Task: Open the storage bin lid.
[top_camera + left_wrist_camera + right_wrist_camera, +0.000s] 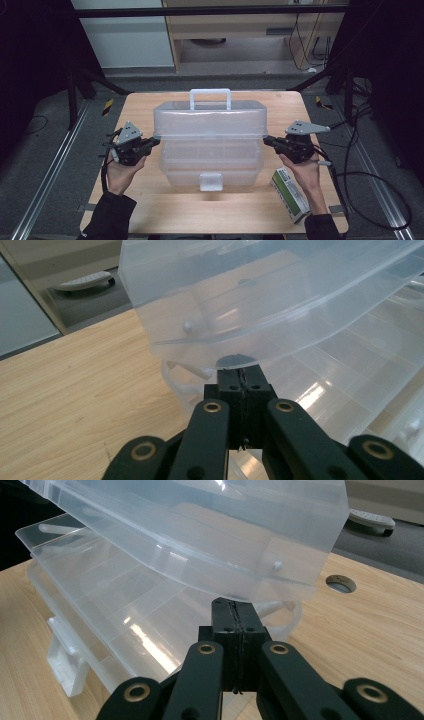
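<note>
The clear, hinged plastic storage box (210, 145) sits mid-worktop (150, 210), lid raised; it appears light, thin-walled, flexible and slick, so the left gripper (156, 142) and right gripper (267, 141), jaws pressed together, best bear under the lid's end rims.
</note>
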A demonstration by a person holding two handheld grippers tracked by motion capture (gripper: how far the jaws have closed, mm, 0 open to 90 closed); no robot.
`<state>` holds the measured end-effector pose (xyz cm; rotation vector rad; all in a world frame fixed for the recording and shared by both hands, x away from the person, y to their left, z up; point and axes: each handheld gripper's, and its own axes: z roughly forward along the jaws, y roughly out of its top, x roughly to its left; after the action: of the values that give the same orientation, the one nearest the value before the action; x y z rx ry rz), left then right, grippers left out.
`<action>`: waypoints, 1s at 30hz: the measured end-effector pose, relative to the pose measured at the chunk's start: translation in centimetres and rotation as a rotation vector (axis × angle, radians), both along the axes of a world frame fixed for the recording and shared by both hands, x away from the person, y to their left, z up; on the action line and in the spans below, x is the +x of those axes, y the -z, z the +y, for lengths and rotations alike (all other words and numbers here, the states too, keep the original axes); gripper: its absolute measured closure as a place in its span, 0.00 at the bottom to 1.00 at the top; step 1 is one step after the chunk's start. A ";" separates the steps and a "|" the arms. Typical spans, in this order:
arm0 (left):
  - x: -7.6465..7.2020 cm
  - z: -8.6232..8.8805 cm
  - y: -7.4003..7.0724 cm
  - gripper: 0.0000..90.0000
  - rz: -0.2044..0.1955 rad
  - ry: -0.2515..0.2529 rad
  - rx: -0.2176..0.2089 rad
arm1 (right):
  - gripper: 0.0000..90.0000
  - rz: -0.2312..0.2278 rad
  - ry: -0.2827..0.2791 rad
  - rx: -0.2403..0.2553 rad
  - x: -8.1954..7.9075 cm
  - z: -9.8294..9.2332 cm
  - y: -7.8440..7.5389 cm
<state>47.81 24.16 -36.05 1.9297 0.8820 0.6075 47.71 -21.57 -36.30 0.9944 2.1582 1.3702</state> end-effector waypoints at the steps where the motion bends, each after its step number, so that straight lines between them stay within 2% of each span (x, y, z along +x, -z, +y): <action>1: 0.0 0.0 0.0 1.00 0.000 0.000 0.000 | 1.00 0.000 0.000 0.000 0.0 0.0 0.0; 5: 0.0 0.0 0.3 0.99 0.004 -0.007 0.008 | 1.00 0.004 -0.001 -0.001 0.0 0.0 0.0; 9: -0.2 0.4 0.6 0.94 0.003 -0.037 0.025 | 1.00 0.015 -0.001 -0.004 0.0 -0.1 0.2; 14: -0.5 0.1 0.6 0.82 -0.009 -0.058 0.045 | 1.00 0.015 -0.008 -0.003 0.0 -0.1 0.2; 15: -0.5 0.0 0.6 0.82 -0.015 -0.060 0.055 | 1.00 0.015 -0.008 -0.003 0.0 -0.1 0.2; 17: -0.6 -0.3 0.5 0.74 -0.024 -0.066 0.049 | 1.00 0.020 -0.009 -0.010 -0.1 0.0 0.2; 20: -0.7 -0.3 0.4 0.71 -0.026 -0.071 0.051 | 1.00 0.020 -0.008 -0.012 -0.1 0.0 0.3; 30: -0.4 -0.7 0.3 0.69 -0.042 -0.076 0.061 | 1.00 0.019 -0.015 -0.012 -0.1 0.2 0.3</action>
<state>47.37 23.49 -36.35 1.9371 0.9224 0.7249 47.59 -21.38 -36.57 0.9923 2.1900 1.3583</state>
